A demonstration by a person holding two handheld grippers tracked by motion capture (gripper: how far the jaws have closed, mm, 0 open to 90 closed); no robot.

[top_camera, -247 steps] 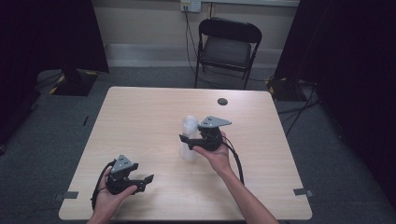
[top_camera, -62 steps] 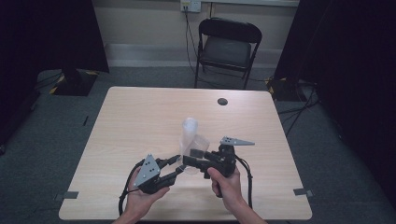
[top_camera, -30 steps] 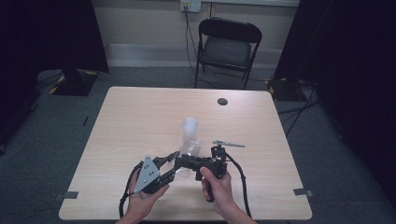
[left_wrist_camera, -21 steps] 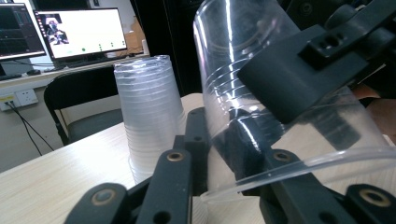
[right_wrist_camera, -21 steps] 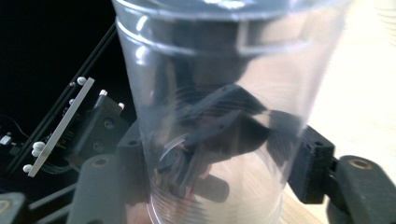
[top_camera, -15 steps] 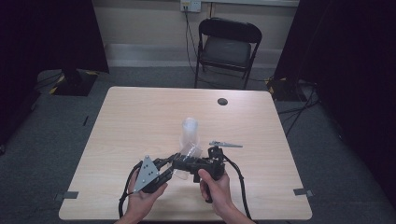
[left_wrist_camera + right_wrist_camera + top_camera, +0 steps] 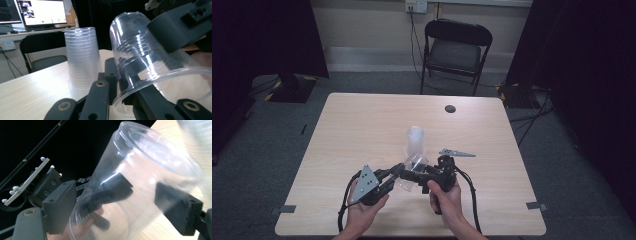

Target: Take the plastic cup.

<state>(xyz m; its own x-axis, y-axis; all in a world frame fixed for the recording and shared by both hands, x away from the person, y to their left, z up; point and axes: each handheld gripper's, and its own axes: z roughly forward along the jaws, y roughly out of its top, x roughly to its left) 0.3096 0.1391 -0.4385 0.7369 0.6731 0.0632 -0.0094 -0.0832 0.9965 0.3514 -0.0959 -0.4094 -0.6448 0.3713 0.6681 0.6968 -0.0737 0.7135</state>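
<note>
- Light wood table (image 7: 362, 125), rounded corners, on grey carpet floor (image 7: 257, 150).
- Stack of clear plastic cups (image 7: 415, 141) stands upside down approx. mid-table.
- Small dark round disc (image 7: 450, 108) nr far edge, well apart from stack.

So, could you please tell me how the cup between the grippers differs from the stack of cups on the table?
The single cup is held tilted above the table by the left gripper, which pinches its rim; the stack of cups stands upside down on the table, untouched. The cup is one piece, the stack many nested. Both are clear plastic.
</note>
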